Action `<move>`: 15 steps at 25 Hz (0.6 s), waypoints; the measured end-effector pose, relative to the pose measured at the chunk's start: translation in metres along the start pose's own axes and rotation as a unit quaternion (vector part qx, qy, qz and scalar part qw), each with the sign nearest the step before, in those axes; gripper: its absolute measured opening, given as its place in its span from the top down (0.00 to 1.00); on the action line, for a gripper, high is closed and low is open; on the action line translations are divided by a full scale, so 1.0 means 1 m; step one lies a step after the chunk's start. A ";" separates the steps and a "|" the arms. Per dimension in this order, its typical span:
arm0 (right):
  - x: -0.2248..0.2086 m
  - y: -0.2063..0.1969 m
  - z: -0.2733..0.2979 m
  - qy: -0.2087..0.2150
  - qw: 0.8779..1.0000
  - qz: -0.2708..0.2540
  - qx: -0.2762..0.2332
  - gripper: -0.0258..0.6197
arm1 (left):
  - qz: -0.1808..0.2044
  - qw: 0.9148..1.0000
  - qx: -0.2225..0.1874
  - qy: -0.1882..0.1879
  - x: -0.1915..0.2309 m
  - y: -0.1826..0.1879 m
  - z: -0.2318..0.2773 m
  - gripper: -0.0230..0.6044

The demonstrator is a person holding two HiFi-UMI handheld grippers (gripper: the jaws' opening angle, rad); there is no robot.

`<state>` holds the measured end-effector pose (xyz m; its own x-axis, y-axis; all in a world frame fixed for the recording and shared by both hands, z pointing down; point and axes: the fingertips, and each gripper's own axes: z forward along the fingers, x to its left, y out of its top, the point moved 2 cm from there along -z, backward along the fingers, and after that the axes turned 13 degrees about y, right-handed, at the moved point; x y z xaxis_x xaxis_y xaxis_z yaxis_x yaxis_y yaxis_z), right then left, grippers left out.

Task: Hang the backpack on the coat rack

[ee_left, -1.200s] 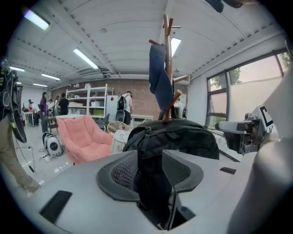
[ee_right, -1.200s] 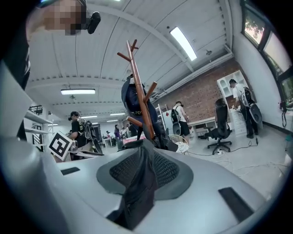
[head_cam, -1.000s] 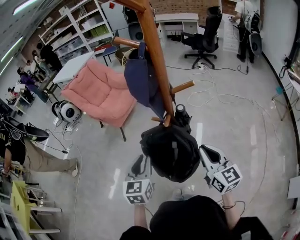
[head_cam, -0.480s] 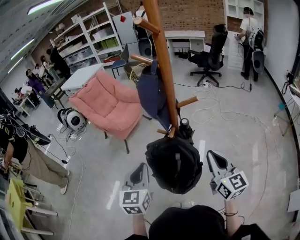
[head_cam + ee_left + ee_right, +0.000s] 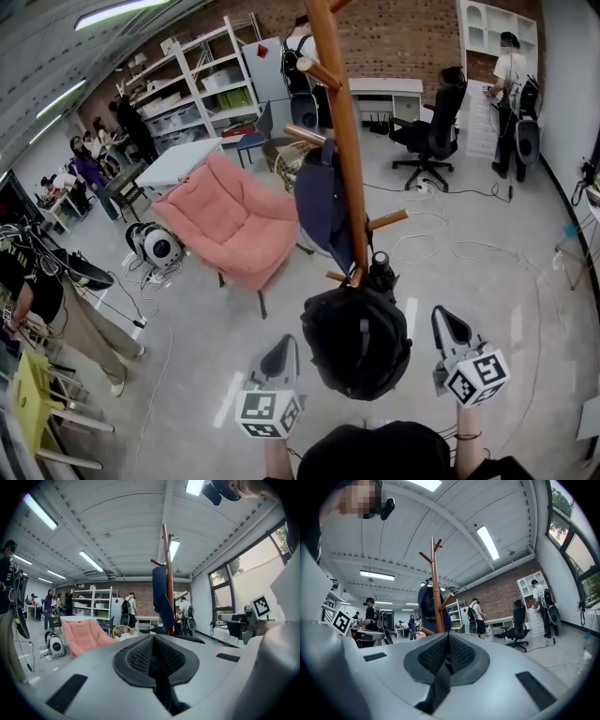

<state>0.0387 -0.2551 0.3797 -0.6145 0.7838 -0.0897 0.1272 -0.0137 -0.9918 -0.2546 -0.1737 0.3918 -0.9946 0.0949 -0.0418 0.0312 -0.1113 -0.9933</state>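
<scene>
The black backpack hangs low against the brown wooden coat rack, its top by a short lower peg. A navy garment hangs higher on the pole. My left gripper is just left of the backpack and my right gripper just right of it, both apart from it. Both are shut with nothing visible between the pads. The left gripper and the right gripper each point level at the coat rack; the backpack is not seen there.
A pink chair stands left of the rack, with a round white device beside it. A black office chair and loose floor cables lie behind. A person stands at the left; white shelves line the back.
Both grippers have risen a little beside the backpack, which stays hanging in place. The head view has tilted upward, showing more of the far wall.
</scene>
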 end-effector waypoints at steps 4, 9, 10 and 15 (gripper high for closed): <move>-0.002 0.000 -0.001 -0.004 1.000 0.001 -0.001 0.94 | -0.002 1.000 -0.005 0.001 0.002 0.001 0.000 0.94; -0.002 0.000 -0.001 -0.005 1.000 0.001 -0.001 0.94 | -0.001 1.000 -0.004 0.003 0.003 0.000 0.001 0.94; -0.003 0.000 -0.001 -0.006 1.000 0.000 -0.001 0.94 | -0.001 1.000 -0.002 0.004 0.004 0.000 0.001 0.94; -0.006 -0.004 -0.003 -0.007 1.000 0.005 0.001 0.94 | -0.001 1.000 0.000 0.008 0.004 -0.002 0.002 0.94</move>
<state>0.0441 -0.2576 0.3847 -0.6244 0.7745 -0.1015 0.1328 -0.0228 -0.9909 -0.2589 -0.1750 0.3941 -0.9931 0.1103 -0.0408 0.0286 -0.1102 -0.9935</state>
